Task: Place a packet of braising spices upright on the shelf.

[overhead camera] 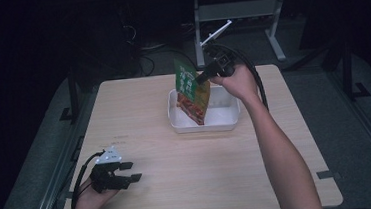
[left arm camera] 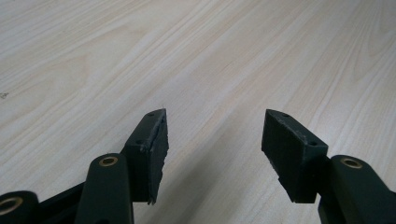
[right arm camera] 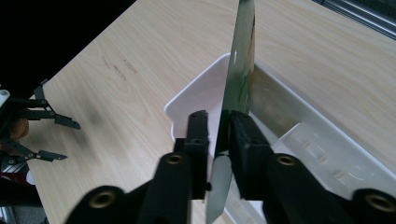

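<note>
1. The right gripper point(right arm camera: 218, 135) has its jaws narrow around the flat green-and-orange foil food pouch point(overhead camera: 191, 90); a slim gap shows beside one pad.
2. The pouch stands upright in the white rectangular plastic tray point(overhead camera: 205, 124); lower it gently so it doesn't tip.
3. The left gripper point(left arm camera: 215, 144) rests wide open on the pale wooden table point(overhead camera: 204, 178); leave it there.

Left hand-held gripper point(overhead camera: 128, 172) sits low at the near left, forearm entering from the bottom edge, hand point(overhead camera: 96, 192) wrapped round the body, jaws spread wide and pointing right, level with the surface, nothing between them. Right arm reaches forward, fully extended across the middle, hand point(overhead camera: 239, 82) raised, right hand-held gripper point(overhead camera: 202, 76) angled leftward. In the right gripper view its jaws stand close together about a thin sheet; one pad lies against it, a slim gap shows at the other.
</note>
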Tool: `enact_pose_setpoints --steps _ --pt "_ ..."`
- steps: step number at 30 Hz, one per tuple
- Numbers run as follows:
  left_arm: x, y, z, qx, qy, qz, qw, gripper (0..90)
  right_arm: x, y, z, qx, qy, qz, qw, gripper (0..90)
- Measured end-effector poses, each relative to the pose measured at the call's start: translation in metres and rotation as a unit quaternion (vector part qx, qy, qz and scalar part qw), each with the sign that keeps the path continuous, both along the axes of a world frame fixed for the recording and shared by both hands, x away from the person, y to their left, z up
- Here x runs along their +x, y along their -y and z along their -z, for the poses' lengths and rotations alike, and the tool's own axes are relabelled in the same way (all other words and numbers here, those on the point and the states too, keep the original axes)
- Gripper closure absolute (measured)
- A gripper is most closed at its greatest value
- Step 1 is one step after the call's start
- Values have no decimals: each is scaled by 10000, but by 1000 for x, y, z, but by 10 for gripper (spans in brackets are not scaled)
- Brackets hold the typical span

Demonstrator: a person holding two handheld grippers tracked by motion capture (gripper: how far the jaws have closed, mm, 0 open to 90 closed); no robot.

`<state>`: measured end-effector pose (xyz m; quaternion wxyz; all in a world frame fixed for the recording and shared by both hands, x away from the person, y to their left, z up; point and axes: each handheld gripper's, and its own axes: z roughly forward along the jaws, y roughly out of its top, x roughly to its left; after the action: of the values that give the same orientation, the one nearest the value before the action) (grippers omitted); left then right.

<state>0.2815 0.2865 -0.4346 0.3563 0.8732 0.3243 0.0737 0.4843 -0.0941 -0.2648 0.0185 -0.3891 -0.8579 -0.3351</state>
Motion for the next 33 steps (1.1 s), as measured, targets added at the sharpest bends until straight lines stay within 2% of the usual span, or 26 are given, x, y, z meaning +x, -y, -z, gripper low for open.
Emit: enact_pose_setpoints --steps 5,10,19,33 --pt "0 0 0 10 -2 -6 10000 406 -4 6 1 58 62 61 9999 616" --pt "0 0 0 21 5 -18 10000 401 -10 15 2 95 97 100 9999 569" --pt "0 0 0 34 2 -47 10000 386 -25 27 3 212 247 60 9995 517" --pt "0 0 1 10 13 -90 10000 373 -40 45 10 328 272 130 9990 496"
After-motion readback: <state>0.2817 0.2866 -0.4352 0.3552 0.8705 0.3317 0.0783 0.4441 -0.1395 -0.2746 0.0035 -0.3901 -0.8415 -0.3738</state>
